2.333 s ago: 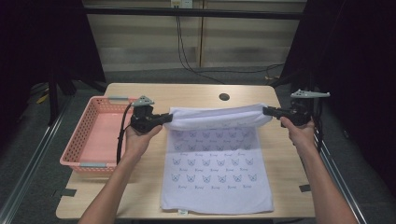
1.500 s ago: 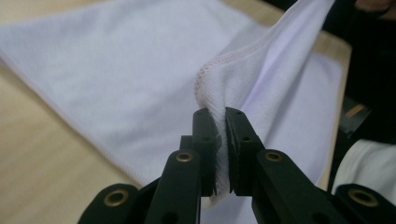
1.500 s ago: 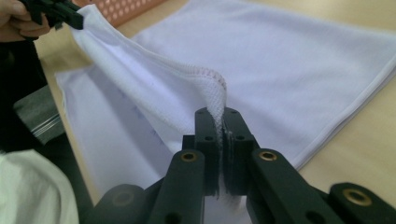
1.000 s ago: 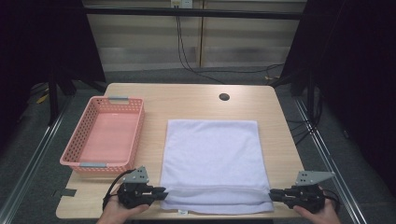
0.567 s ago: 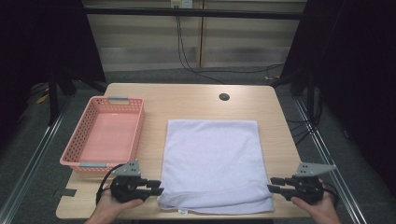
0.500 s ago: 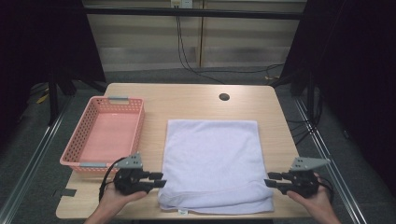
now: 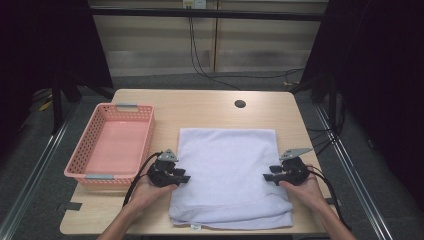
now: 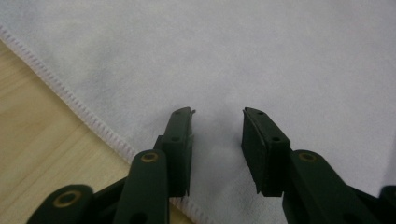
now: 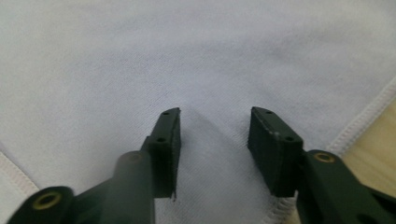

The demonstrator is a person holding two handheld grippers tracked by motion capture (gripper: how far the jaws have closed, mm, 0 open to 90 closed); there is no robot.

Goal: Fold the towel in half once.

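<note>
1. Towel (image 7: 231,175): a pale lavender, folded cloth lying flat in the lower centre of the high view, on the wooden table (image 7: 200,107). Its near edge shows stacked layers along the bottom of the frame, with a small tag at the lower left corner

2. Left gripper (image 7: 184,178): positioned at the towel's left edge, left of centre in the high view, jaws pointing right over the cloth. In the left gripper view (image 8: 217,133) the two black jaws stand apart with bare towel surface visible in the gap; nothing is clamped. The jaws have just been opening, with only the flat cloth lying under them

3. Stitched hem (image 8: 74,100): runs diagonally from upper left to lower centre of the left gripper view, passing under the left jaw, with table wood in the lower left corner

4. Right gripper (image 7: 267,177): positioned at the towel's right edge, right of centre in the high view, jaws pointing left over the cloth. In the right gripper view (image 9: 215,133) the jaws stand parted, the towel lying flat beneath them; nothing is held. These jaws have also just been opening

5. Pink basket (image 7: 80,167): stands at the left of the table, just left of the left gripper and apart from the towel

6. Dark round hole (image 7: 240,104): in the table top, upper centre, beyond the towel's far edge
</note>
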